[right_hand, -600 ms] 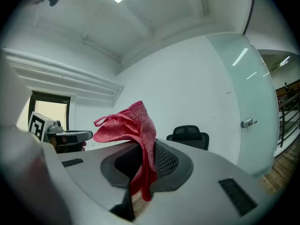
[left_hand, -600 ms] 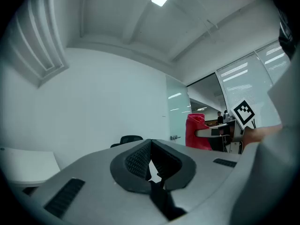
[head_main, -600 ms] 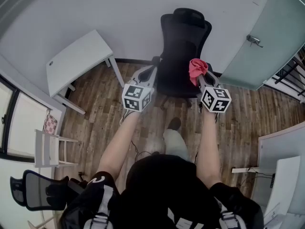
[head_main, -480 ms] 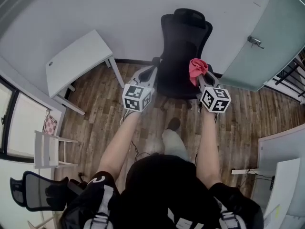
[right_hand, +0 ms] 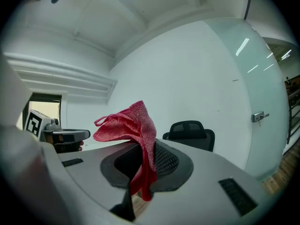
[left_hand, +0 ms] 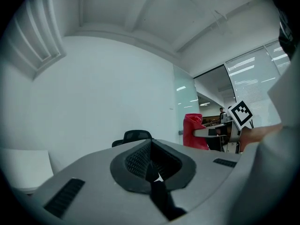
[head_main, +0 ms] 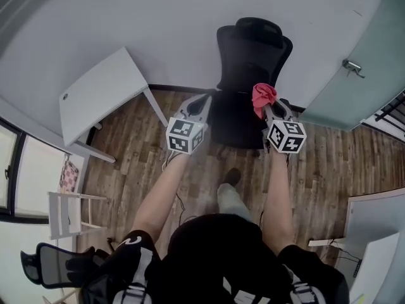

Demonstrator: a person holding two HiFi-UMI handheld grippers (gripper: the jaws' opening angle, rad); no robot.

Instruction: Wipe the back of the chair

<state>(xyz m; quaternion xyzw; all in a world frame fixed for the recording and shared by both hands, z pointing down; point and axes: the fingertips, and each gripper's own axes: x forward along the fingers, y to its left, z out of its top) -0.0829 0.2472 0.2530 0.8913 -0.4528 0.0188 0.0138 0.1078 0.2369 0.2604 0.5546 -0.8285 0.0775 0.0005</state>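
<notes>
The black high-backed office chair (head_main: 253,62) stands against the white wall (head_main: 158,24), with the white desk (head_main: 101,90) to its left and the frosted glass door (head_main: 361,75) to its right. Before the chair's left side is the left gripper (head_main: 204,100); before its right side, the right gripper (head_main: 269,106), with the red woven cloth (head_main: 263,95) between its jaws

Left gripper view: the left gripper (left_hand: 152,168) body hides all of the chair (left_hand: 137,136) but its top. Right gripper view: the right gripper (right_hand: 140,172) body hides the chair's seat and base. The red cloth (right_hand: 133,125) has its lower end hidden between the jaws. Head view: the right edge cuts off the glass door (head_main: 361,62).
</notes>
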